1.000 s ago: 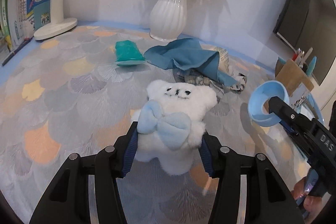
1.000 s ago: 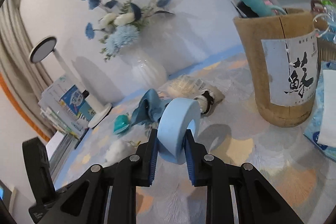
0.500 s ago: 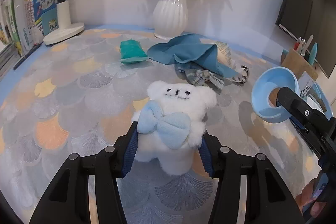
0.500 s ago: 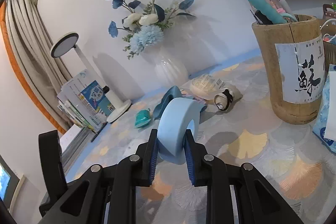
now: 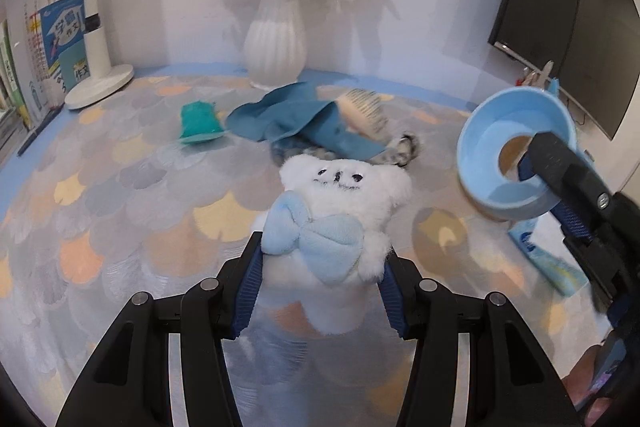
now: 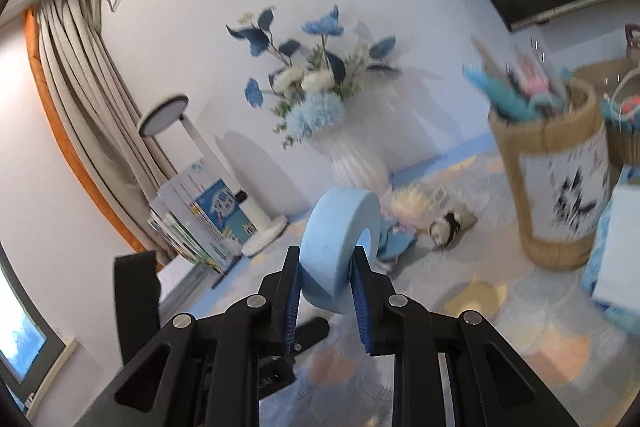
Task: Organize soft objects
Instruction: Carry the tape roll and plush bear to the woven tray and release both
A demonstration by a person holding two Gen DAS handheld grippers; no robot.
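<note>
The bench (image 5: 120,187) is wearing a scale-pattern cloth. My left gripper (image 5: 320,287) is squeezing the white plush bear (image 5: 340,203), my right gripper (image 6: 326,291) the blue foam ring (image 6: 340,247), both lifted. Next, I think, finding their spot.

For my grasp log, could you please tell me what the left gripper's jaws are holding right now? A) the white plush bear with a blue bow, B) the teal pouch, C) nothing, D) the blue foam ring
A: the left gripper has its jaws closed on the sides of the white plush bear, while the blue foam ring sits in the right gripper.
</note>
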